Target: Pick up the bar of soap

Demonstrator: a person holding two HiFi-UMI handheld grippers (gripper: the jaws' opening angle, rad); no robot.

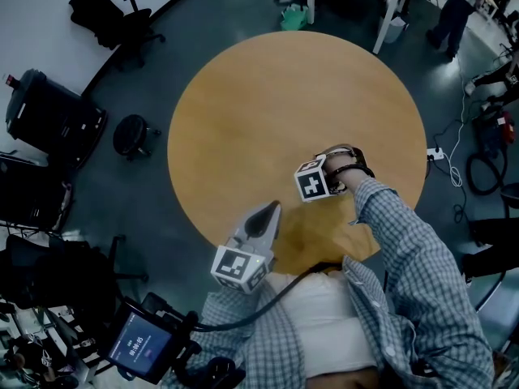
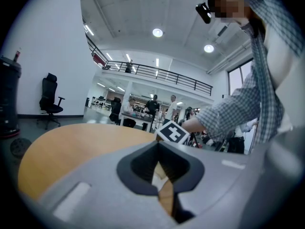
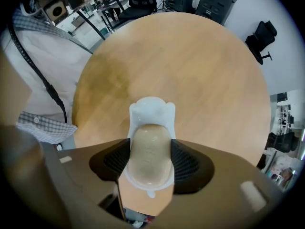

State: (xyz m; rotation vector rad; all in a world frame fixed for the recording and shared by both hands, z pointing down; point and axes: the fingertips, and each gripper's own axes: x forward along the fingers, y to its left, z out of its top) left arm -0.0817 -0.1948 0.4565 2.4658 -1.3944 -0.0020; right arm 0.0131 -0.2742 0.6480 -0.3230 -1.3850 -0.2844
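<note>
In the right gripper view a beige bar of soap (image 3: 149,154) lies in a white soap dish (image 3: 151,109) on the round wooden table (image 3: 205,66). My right gripper (image 3: 150,144) has its black pads pressed against both sides of the soap. In the head view the right gripper (image 1: 315,181) points down at the table's near right, and the soap is hidden under its marker cube and the hand. The left gripper (image 1: 272,209) hovers at the table's near edge, shut and holding nothing. In its own view the left gripper (image 2: 158,144) looks across the tabletop (image 2: 71,147) at the right gripper's marker cube (image 2: 172,132).
The table (image 1: 268,96) bears nothing else that I can see. On the floor to the left are black office chairs (image 1: 109,14), a stool (image 1: 132,134) and black cases (image 1: 49,116). A tablet (image 1: 142,347) sits at my lower left. People stand by desks in the distance.
</note>
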